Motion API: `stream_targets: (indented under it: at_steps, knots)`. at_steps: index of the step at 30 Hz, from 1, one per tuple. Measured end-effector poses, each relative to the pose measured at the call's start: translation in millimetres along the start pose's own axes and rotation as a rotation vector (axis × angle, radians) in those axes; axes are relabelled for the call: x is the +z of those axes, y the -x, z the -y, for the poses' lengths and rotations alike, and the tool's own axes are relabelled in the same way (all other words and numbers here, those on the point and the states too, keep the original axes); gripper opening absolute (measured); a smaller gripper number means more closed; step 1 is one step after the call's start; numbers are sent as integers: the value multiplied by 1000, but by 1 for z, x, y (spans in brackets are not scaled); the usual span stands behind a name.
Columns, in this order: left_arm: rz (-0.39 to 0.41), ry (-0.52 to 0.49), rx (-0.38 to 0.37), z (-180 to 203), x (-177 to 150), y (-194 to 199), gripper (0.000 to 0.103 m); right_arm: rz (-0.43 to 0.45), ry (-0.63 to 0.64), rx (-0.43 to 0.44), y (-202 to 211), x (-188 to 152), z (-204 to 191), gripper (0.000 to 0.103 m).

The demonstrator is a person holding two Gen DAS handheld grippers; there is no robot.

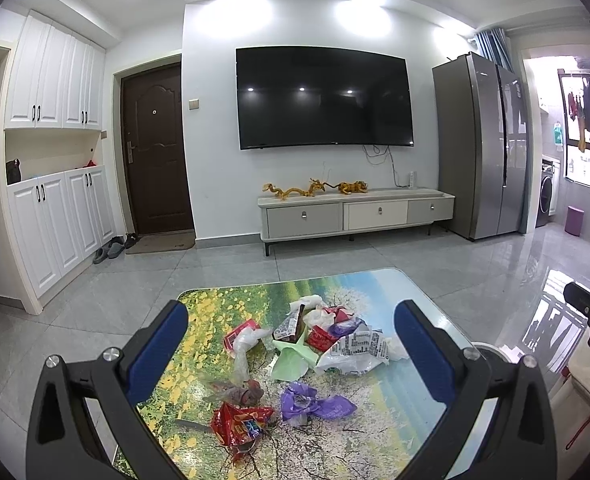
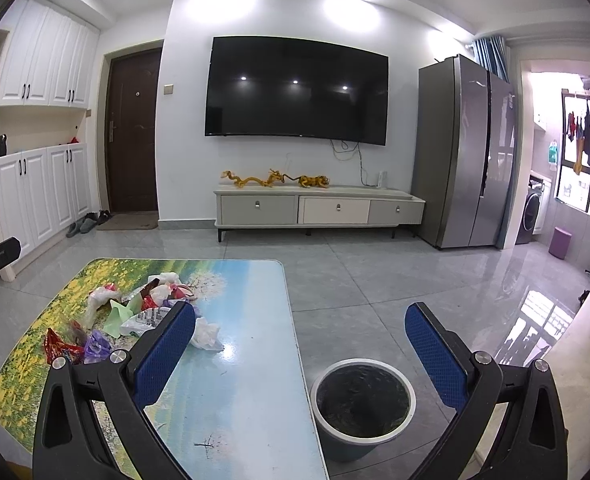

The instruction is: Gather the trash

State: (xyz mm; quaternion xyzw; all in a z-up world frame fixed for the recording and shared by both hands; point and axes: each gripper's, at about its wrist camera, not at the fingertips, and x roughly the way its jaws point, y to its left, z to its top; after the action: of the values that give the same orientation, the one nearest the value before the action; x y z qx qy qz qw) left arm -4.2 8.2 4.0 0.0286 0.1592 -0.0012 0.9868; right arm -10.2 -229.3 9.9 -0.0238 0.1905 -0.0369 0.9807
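A pile of trash lies on a low table with a landscape print: a red snack wrapper, a purple wrapper, a white printed bag, a green paper and several more wrappers. My left gripper is open and empty, held above and in front of the pile. My right gripper is open and empty, over the table's right edge. A bin with a black liner stands on the floor right of the table. The pile also shows in the right wrist view, with a crumpled white tissue.
Grey tiled floor surrounds the table. A TV stand and a wall TV are at the far wall, a fridge on the right, white cabinets on the left. A pale counter with a bottle stands at the right.
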Motion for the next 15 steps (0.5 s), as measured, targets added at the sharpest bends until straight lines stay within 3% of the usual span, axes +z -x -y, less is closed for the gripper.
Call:
stream_targets:
  at_steps: [15]
  knots:
    - [5, 1, 0, -1, 5, 5, 103, 19, 4, -32, 3, 5, 3, 103]
